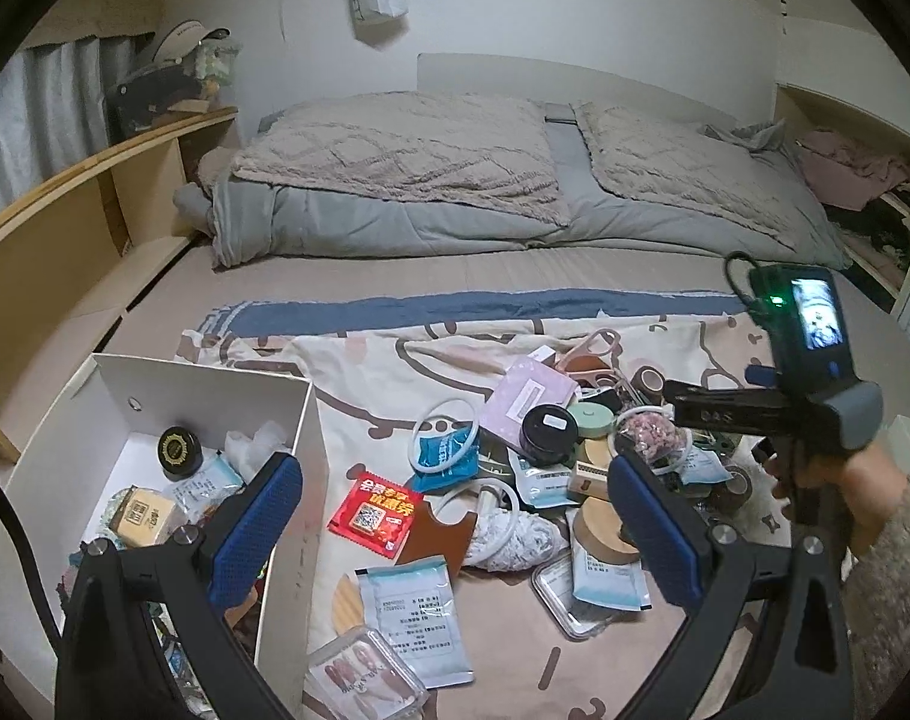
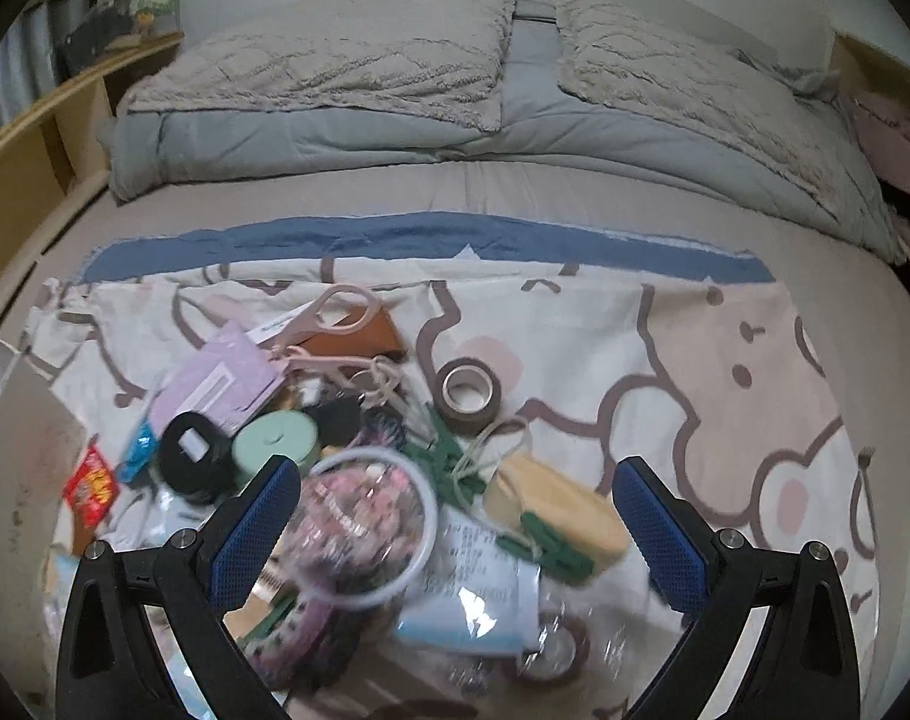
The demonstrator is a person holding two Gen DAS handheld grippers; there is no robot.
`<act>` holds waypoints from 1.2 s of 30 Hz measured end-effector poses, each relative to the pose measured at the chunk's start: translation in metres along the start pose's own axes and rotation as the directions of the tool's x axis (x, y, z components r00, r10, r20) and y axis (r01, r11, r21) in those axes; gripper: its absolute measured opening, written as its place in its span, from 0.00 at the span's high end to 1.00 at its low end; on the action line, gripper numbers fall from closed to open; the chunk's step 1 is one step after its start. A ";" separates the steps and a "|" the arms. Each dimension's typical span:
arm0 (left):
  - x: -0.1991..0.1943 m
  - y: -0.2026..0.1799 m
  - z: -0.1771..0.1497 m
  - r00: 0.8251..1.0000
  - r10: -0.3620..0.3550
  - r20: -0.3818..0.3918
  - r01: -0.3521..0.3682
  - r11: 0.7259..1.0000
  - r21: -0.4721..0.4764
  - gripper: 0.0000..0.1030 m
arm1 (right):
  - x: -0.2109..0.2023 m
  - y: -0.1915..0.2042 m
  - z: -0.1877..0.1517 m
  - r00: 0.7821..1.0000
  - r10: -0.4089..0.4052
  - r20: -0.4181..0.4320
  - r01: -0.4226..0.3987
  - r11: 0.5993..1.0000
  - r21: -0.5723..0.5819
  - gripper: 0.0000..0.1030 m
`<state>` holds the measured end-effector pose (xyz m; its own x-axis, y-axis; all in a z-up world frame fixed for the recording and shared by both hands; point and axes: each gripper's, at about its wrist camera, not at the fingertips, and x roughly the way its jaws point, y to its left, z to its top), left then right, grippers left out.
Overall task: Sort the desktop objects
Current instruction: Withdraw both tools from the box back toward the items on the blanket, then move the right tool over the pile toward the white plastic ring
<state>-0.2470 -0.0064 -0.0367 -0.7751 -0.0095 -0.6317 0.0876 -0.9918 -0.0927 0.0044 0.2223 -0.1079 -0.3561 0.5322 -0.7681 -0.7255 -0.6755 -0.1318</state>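
A pile of small objects lies on a cartoon-print cloth [image 1: 389, 372] on the bed: a red sachet [image 1: 376, 513], a black round tin [image 1: 548, 429], white sachets [image 1: 416, 615], a brown tape roll [image 2: 468, 389], a yellow block [image 2: 554, 507], a clear bag of pink bits [image 2: 359, 516]. A white box [image 1: 302, 462] at the left holds several sorted items. My left gripper [image 1: 455, 528] is open and empty above the pile, its left finger by the box wall. My right gripper [image 2: 455, 534] is open and empty over the pink bag; it also shows in the left wrist view [image 1: 815, 396].
Folded grey duvets and pillows [image 1: 455, 180] lie at the bed's far end. A wooden shelf [image 1: 95, 180] runs along the left. Pink scissors [image 2: 335, 318] and a lilac card [image 2: 221, 384] lie at the pile's far side. Bare cloth [image 2: 725, 372] lies to the right.
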 end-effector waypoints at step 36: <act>-0.020 -0.007 -0.001 0.999 -0.013 0.032 0.012 0.999 0.032 0.01 | 0.035 0.030 -0.064 0.983 0.100 -0.151 -0.114 0.989 -0.090 0.00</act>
<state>-0.2312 0.0008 -0.0246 -0.7956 -0.0004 -0.6059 0.0580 -0.9955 -0.0755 0.0077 0.1881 -0.1783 -0.3335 0.3788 -0.8633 -0.6239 -0.7752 -0.0991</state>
